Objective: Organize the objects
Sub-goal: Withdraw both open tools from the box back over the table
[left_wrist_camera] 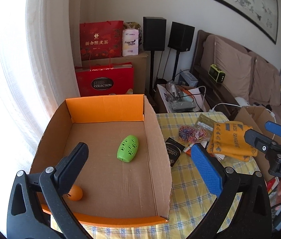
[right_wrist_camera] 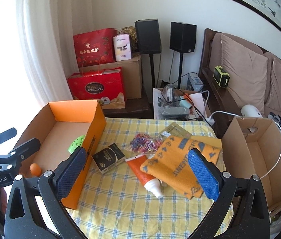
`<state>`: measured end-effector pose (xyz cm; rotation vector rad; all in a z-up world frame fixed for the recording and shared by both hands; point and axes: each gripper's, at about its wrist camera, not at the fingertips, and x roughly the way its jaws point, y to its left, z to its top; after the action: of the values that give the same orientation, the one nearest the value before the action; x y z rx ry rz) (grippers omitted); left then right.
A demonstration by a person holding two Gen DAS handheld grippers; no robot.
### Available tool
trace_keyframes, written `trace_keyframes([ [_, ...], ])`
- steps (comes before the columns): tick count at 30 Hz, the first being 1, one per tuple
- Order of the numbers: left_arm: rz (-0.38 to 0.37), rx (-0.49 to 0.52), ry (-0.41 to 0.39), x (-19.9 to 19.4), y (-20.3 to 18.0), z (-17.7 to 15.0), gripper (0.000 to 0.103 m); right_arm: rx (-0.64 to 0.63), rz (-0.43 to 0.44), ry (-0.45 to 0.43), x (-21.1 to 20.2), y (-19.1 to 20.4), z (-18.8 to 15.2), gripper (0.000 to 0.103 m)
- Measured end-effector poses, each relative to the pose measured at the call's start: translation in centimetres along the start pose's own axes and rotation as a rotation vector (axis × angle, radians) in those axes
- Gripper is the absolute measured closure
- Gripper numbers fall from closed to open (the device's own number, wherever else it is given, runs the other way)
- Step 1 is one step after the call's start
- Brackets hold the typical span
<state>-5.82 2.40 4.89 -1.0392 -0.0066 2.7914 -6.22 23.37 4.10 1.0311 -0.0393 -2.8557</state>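
Both tongs (left_wrist_camera: 140, 167) (right_wrist_camera: 138, 173) gape wide above box (left_wrist_camera: 160, 139) rim.

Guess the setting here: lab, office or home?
Most likely a home living room: a cushioned sofa, a framed painting on the wall, speakers on stands, and red gift bags stacked by the curtain.

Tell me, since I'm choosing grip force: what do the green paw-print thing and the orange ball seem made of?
Green paw-print thing: looks like moulded plastic or rubber, smooth with a slight sheen and cut-out paw holes; which one is unclear. Orange ball: smooth matte shell, probably thin plastic like a table-tennis ball.
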Motion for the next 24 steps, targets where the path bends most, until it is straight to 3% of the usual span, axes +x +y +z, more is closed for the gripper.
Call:
trace_keyframes([
  [15, -0.164, 0.042, 0.070, 2.3, -5.1, 0.2, 0.000, 0.097, -0.061, 0.004, -1.1, -6.7, -1.3, 0.000],
  [24, -0.239, 0.092, 0.157, 6.2, -10.0, 0.4, 0.000, 0.178, -0.110, 0.030, -0.3, -11.7, -0.6, 0.000],
])
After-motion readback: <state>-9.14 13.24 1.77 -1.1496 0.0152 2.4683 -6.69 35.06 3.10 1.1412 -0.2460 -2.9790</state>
